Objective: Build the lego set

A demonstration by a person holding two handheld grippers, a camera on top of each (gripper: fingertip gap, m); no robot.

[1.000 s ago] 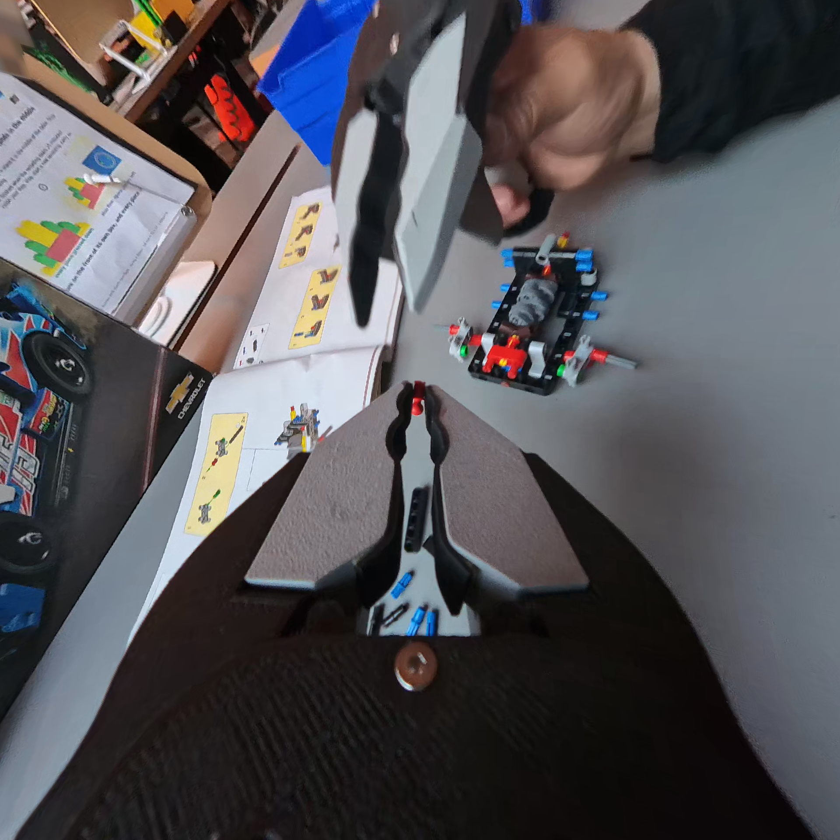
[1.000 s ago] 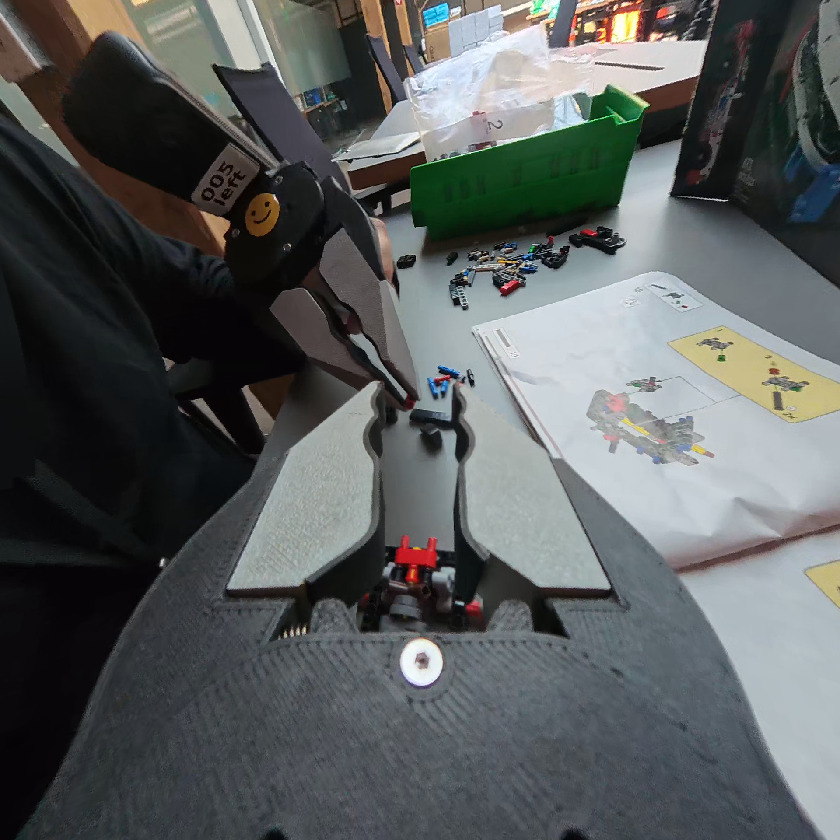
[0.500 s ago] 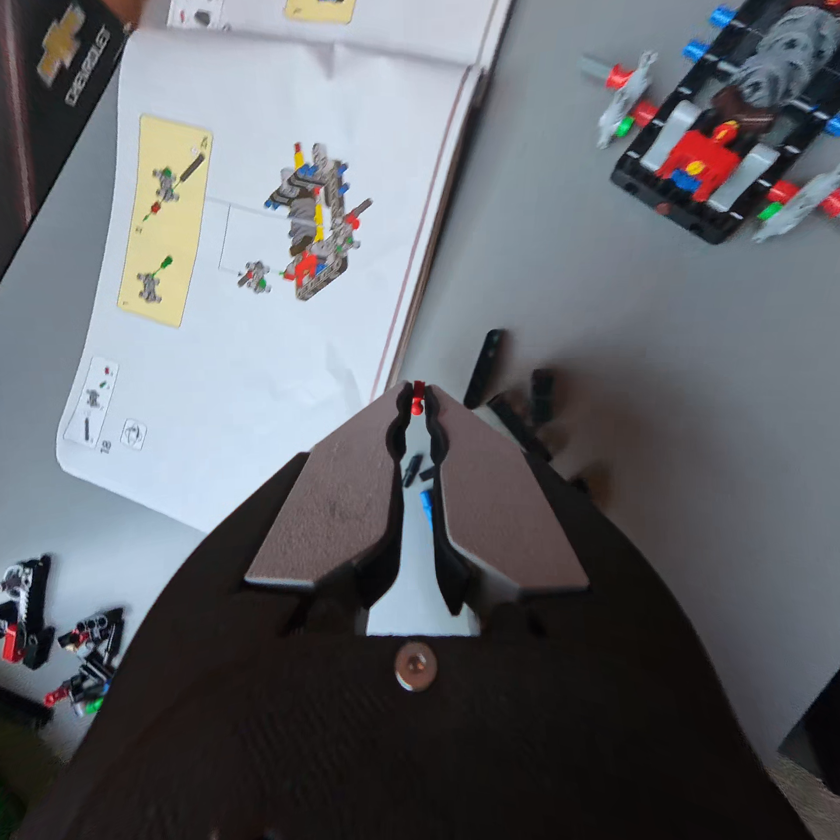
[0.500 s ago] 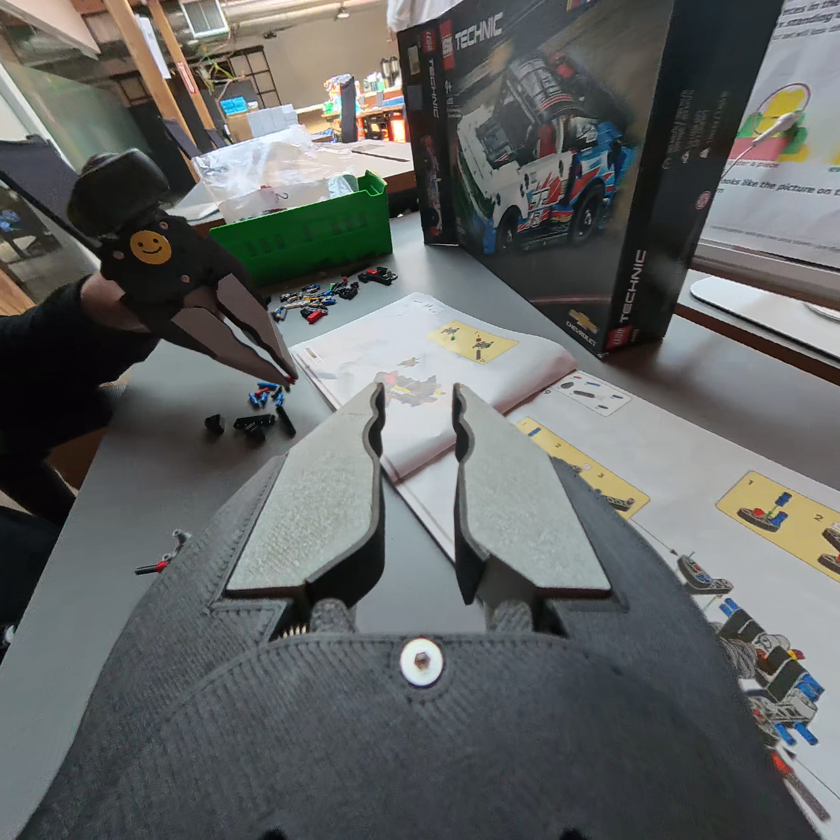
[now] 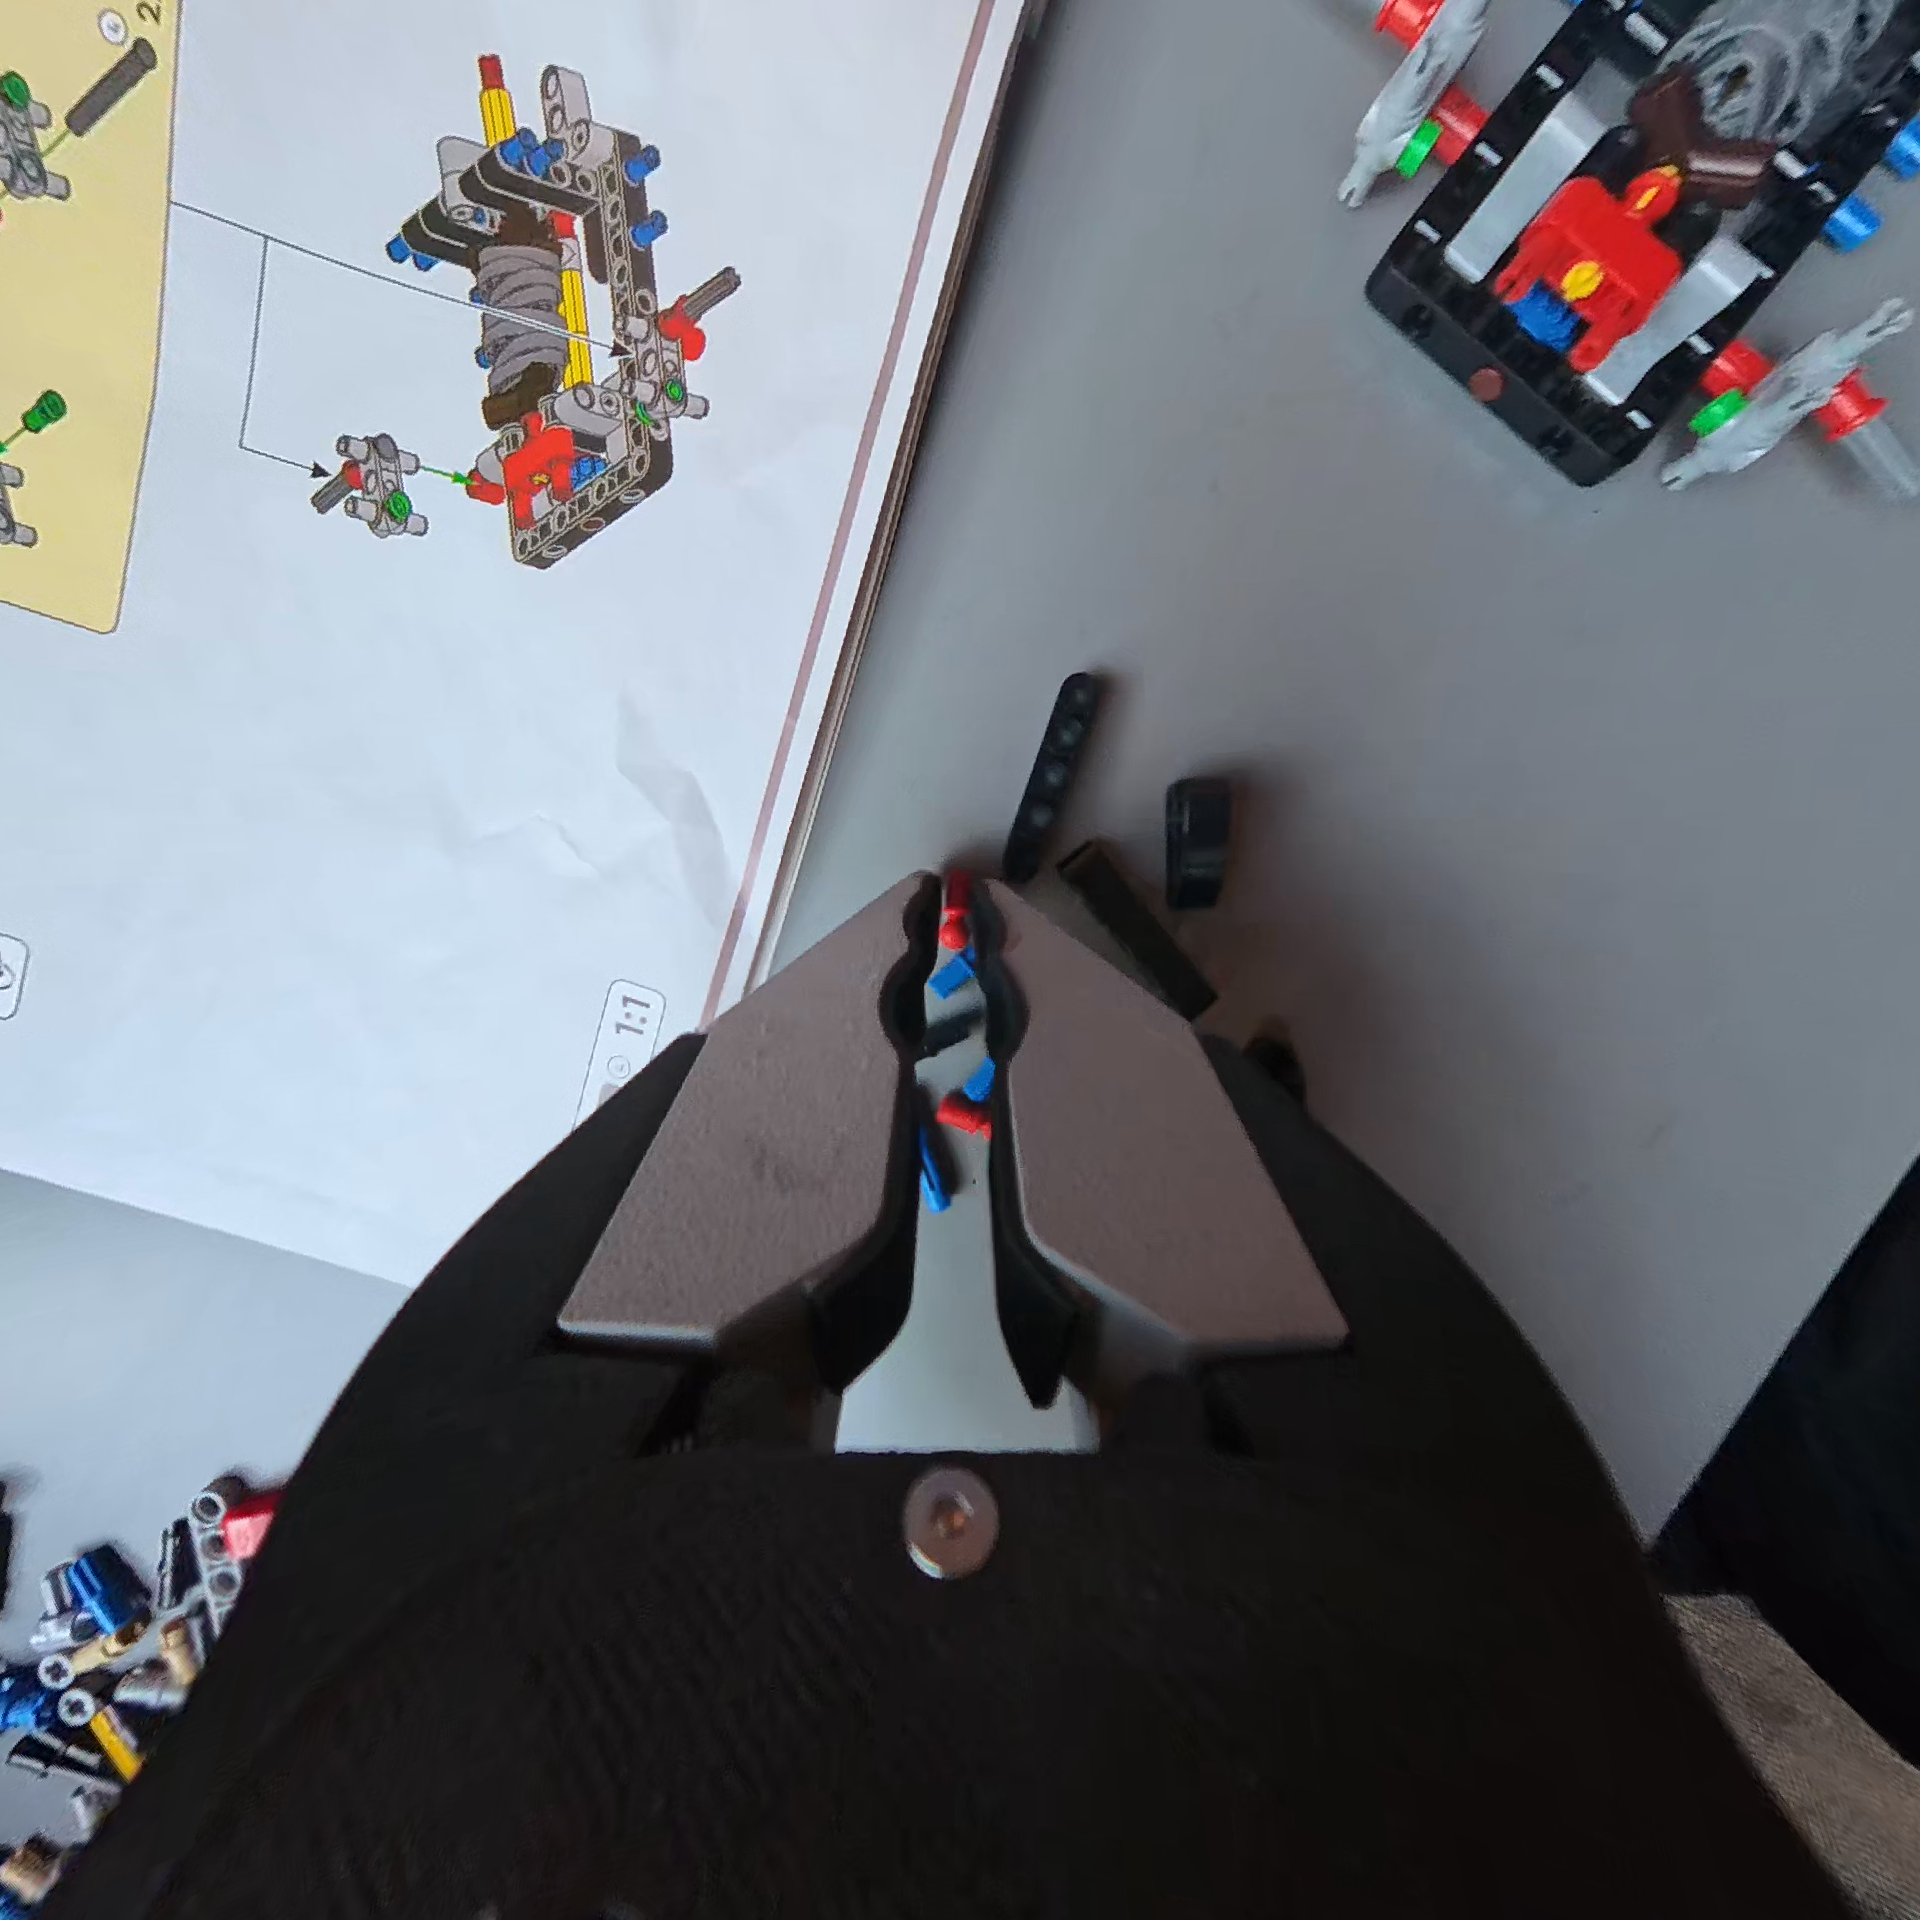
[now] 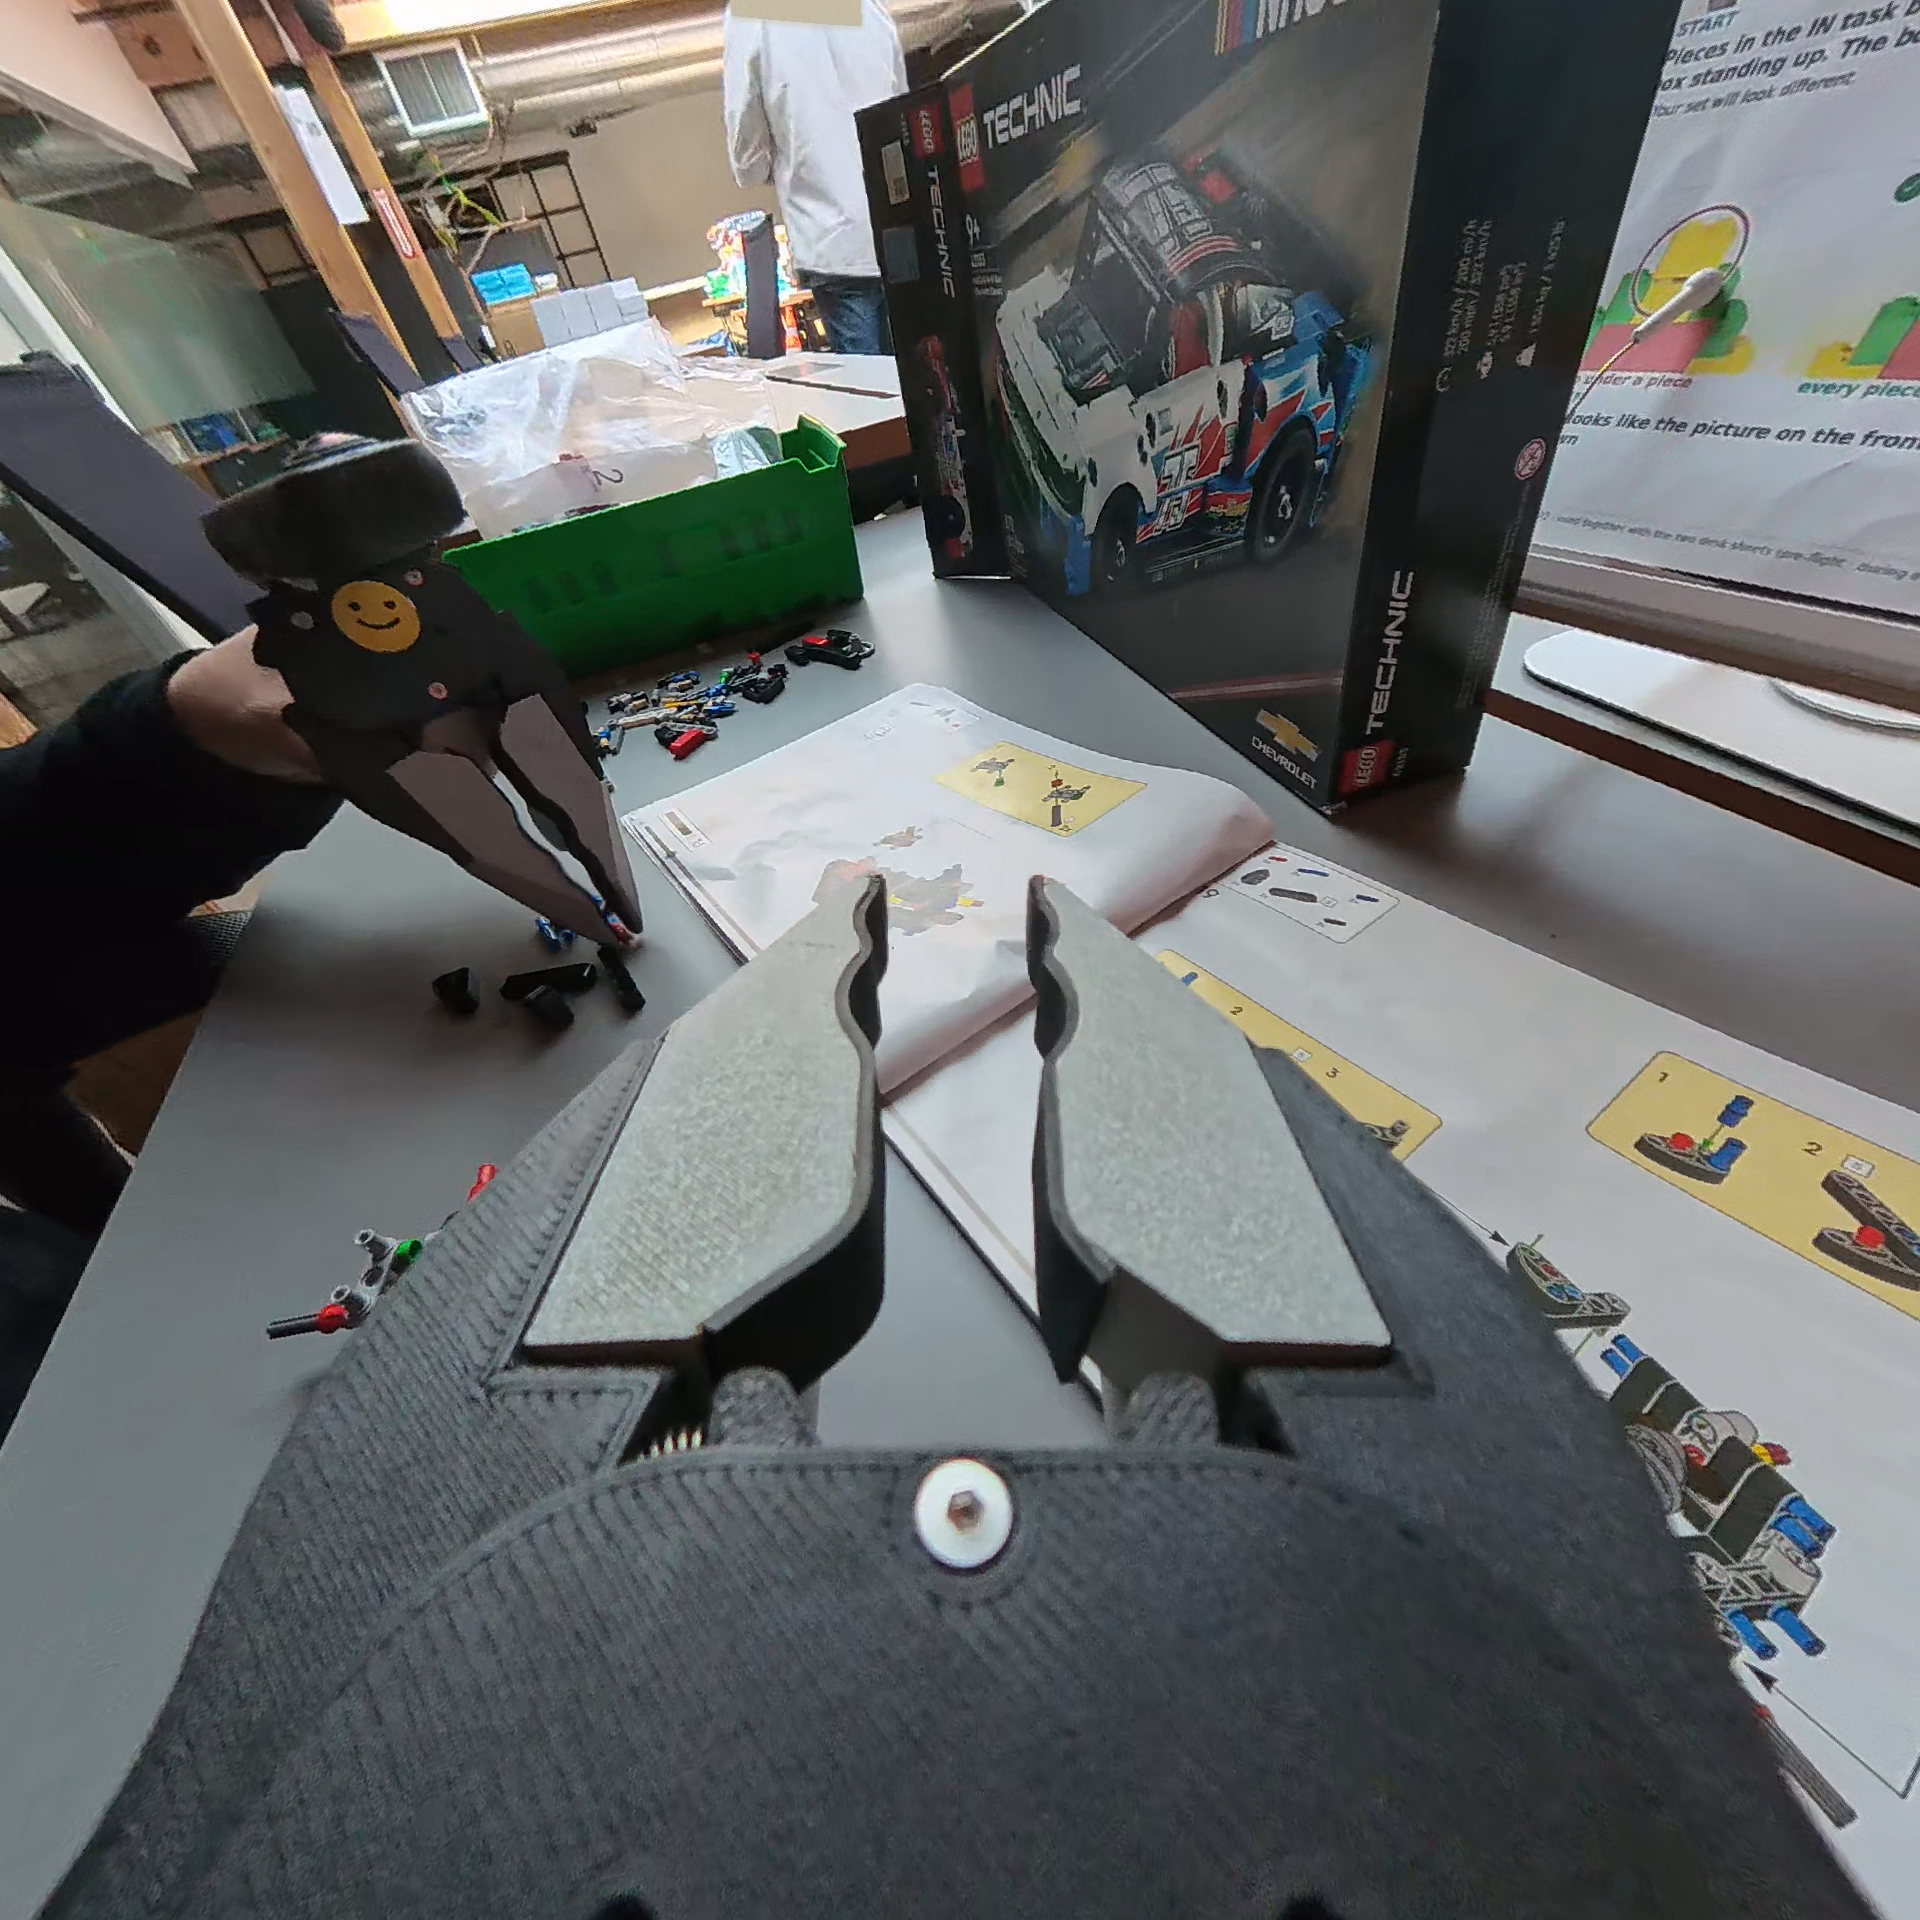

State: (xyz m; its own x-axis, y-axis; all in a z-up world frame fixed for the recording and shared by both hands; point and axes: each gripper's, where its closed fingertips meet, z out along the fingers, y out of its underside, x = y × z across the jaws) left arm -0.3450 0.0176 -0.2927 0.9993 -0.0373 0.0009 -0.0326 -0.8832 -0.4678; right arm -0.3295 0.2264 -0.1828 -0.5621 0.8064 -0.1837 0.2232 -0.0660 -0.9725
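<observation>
Left gripper [image 5: 958, 902] pinches a red pin [image 5: 954, 916] at its tips above loose pins [image 5: 951, 1117], right gripper [image 6: 954, 909] spread empty; keep the squeeze steady and lift straight clear.

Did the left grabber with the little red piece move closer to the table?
Yes. The left gripper dropped toward the black beam beside the instruction booklet.

Red pin [image 5: 954, 906], green bin [image 6: 665, 566], yellow smiley sticker [image 6: 376, 615], grey table [image 5: 1455, 831]

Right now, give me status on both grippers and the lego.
Left gripper shut on red pin, low over loose pins. Right gripper open, empty, above booklet. Chassis untouched. Nothing blocking.
</observation>
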